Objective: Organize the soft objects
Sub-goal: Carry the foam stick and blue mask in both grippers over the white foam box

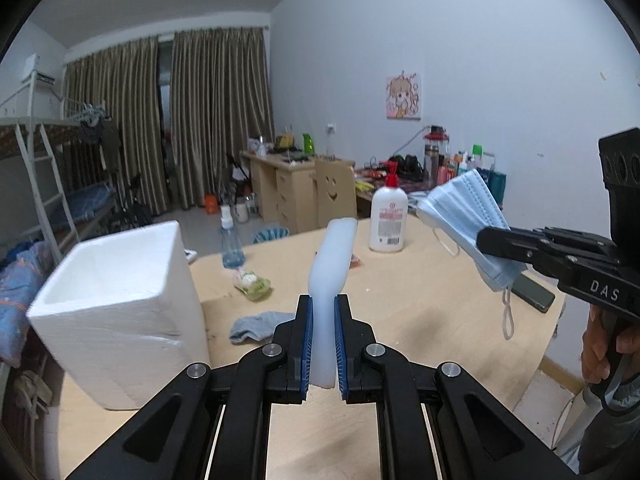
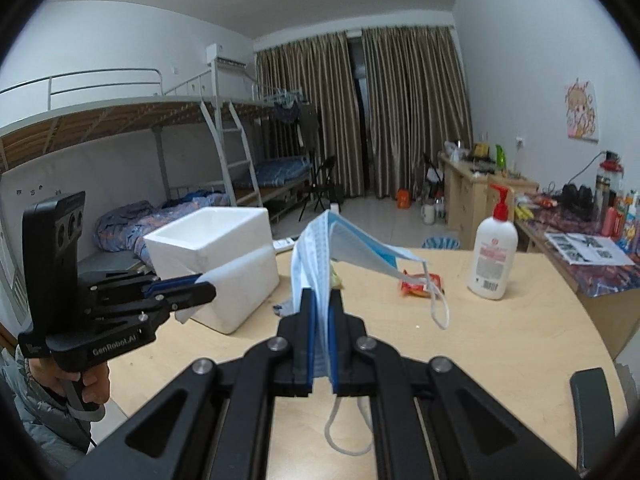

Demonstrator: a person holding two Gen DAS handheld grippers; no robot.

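Clamping a white foam strip (image 1: pixel 334 264) between blue pads: left gripper (image 1: pixel 323 342), jaws closed on the strip, holding it upright above the table (image 1: pixel 420 300). Pinching a pale blue face mask (image 2: pixel 320 264) in the same way: right gripper (image 2: pixel 321 344), jaws closed on the folded mask, one ear loop dangling below the fingers and another hanging off the drooping far end. Gripping each tool by its pistol handle: a hand (image 2: pixel 86 380) at lower left of the right wrist view, a hand (image 1: pixel 604 344) at the right edge of the left wrist view, both tools pointing slightly downward over the table.

Appearing only in the left wrist view: a grey sock (image 1: pixel 260 326) lying flat on the table, a green snack packet (image 1: pixel 253 282), a clear spray bottle (image 1: pixel 231 240), a dark phone (image 1: pixel 534 292). Appearing only in the right wrist view: a red snack packet (image 2: pixel 420 284) beneath the mask's end.

Standing at the table's left side: white foam box (image 1: pixel 120 304), open-topped, nothing visible in the part of its interior showing. Standing apart, farther back: white pump bottle (image 1: pixel 388 216).
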